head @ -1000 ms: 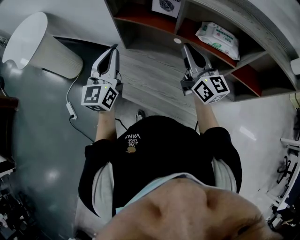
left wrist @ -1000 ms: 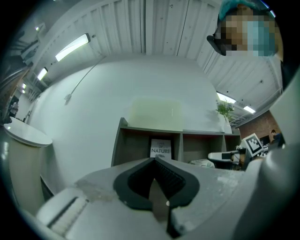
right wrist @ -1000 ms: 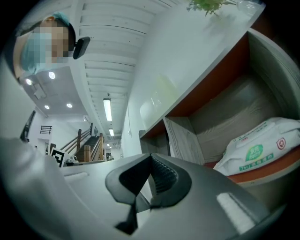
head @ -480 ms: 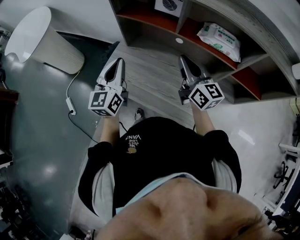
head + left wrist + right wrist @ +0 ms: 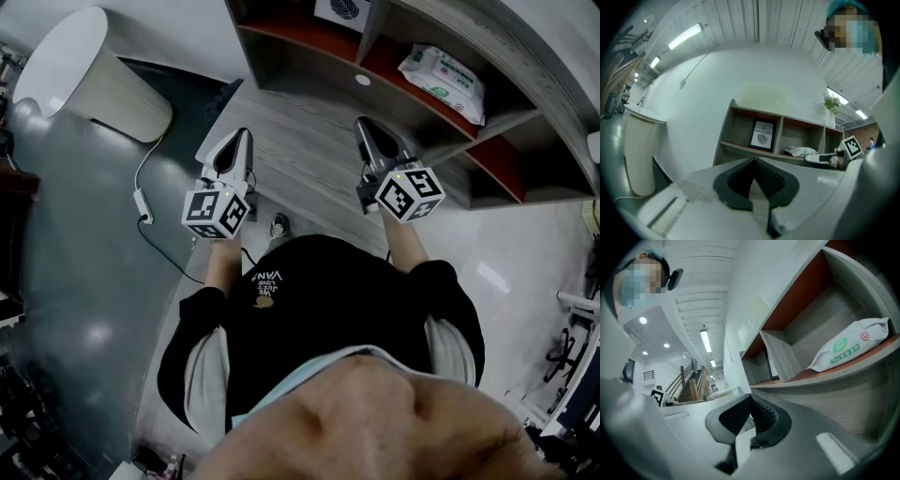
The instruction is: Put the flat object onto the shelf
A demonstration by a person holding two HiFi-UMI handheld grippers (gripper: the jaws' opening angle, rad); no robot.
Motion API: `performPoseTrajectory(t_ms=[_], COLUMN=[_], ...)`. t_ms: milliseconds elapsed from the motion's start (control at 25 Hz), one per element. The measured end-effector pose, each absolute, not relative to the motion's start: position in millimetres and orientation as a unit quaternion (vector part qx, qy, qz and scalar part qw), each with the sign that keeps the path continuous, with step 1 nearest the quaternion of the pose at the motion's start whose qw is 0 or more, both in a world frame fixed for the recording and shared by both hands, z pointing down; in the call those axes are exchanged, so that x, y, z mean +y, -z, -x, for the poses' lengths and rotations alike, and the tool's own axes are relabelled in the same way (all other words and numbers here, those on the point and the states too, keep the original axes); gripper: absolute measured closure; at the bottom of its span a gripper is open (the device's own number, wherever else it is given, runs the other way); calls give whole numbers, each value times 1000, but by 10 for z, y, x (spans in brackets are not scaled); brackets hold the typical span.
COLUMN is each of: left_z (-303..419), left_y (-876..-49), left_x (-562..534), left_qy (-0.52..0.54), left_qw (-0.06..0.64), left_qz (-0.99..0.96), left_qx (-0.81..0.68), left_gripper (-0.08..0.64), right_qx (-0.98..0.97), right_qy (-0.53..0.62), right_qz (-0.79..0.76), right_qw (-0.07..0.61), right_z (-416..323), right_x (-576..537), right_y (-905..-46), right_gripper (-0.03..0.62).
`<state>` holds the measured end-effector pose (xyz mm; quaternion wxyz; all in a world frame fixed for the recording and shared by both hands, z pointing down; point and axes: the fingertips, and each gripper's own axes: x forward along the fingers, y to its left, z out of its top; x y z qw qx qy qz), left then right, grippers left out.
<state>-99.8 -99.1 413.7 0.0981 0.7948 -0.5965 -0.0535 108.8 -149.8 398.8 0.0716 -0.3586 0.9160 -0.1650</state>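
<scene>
Our left tongs (image 5: 240, 141) and right tongs (image 5: 362, 129) were both closed together, empty, near the shelf (image 5: 281, 28). The flat packet (image 5: 442, 70) lay in the compartment beside the framed picture (image 5: 342, 9). We judged a careless swing might clip the shelf edge or dislodge the packet.

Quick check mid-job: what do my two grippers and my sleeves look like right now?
The left gripper and right gripper match: light grey tapered shells with dark inner faces. Each carries a white cube at its rear, printed with black square markers. The pads are black and ribbed. The sleeves are short and black, part of a black top with small lettering.
</scene>
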Motion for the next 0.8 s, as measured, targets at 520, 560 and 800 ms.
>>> performPoseTrajectory(t_ms=[520, 560, 800], left_z=[1006, 1008, 1027], left_y=[-4169, -4167, -4166], left_x=[-972, -973, -987], left_qy=[53, 54, 54], left_qw=[105, 106, 109], left_qz=[-796, -797, -796], left_qx=[-593, -593, -593], left_gripper=[558, 558, 559], right_qx=[917, 917, 916], right_qy=[163, 163, 164], right_qz=[357, 358, 360], right_qw=[66, 66, 64], right_z=[-1064, -1062, -1058], right_x=[-1489, -1488, -1493], right_y=[-3991, -3988, -3990], right_gripper=[595, 595, 595])
